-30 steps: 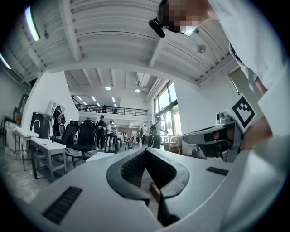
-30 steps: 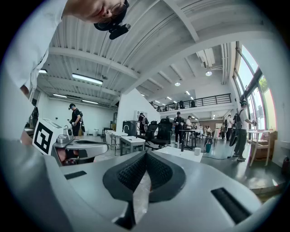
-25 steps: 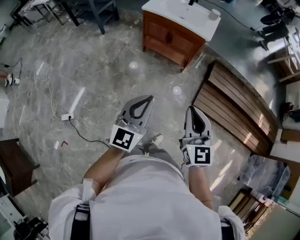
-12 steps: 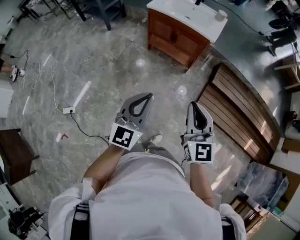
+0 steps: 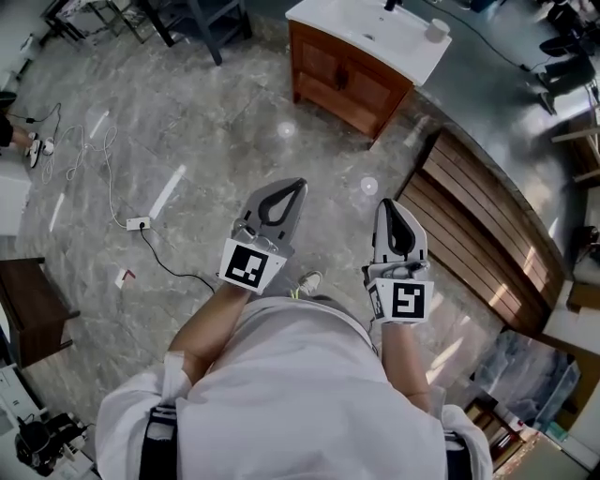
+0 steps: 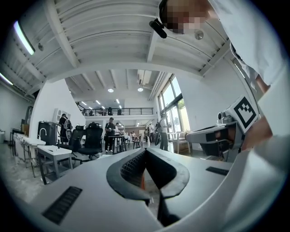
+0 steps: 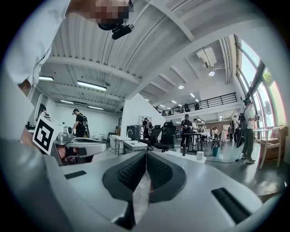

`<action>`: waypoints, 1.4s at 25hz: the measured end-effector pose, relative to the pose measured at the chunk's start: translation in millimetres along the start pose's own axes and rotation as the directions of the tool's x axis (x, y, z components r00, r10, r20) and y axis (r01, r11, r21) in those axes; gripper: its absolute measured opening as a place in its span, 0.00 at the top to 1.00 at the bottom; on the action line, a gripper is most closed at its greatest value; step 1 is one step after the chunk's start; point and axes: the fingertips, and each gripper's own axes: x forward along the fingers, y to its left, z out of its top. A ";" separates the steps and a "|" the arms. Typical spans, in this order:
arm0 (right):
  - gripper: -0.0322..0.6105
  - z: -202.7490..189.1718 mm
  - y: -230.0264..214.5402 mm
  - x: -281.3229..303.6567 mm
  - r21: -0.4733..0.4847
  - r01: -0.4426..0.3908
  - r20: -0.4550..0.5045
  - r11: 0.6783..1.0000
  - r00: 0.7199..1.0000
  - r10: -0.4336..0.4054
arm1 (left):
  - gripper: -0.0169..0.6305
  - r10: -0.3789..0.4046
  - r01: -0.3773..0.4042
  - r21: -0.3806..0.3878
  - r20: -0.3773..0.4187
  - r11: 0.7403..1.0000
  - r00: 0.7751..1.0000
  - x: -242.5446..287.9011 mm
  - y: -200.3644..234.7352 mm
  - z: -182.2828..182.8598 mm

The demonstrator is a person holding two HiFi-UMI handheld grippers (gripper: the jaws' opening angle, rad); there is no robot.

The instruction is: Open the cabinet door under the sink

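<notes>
A brown wooden cabinet (image 5: 345, 82) with a white sink top (image 5: 370, 28) stands on the floor far ahead, at the top of the head view. Its two doors look shut. Both grippers are held close to the body, well short of the cabinet. The left gripper (image 5: 298, 186) points up and forward, shut, with nothing in it. The right gripper (image 5: 387, 204) is beside it, also shut and empty. In the left gripper view the jaws (image 6: 146, 151) meet at their tips. In the right gripper view the jaws (image 7: 146, 153) are pressed together.
A slatted wooden panel (image 5: 478, 225) lies on the floor to the right. A power strip with a cable (image 5: 137, 223) lies to the left, beside a dark table (image 5: 28, 323). A white cup (image 5: 433, 30) stands on the sink top. People and office chairs fill the room behind.
The head view has shifted slightly. Both grippers stay shut and nearly in the same place in front of the body.
</notes>
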 end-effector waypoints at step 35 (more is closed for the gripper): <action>0.90 3.5 -78.8 216.2 -0.047 0.116 -0.134 0.992 0.983 -0.121 | 0.96 -0.142 0.138 -0.085 -0.038 0.987 0.989 211.4 159.0 -56.2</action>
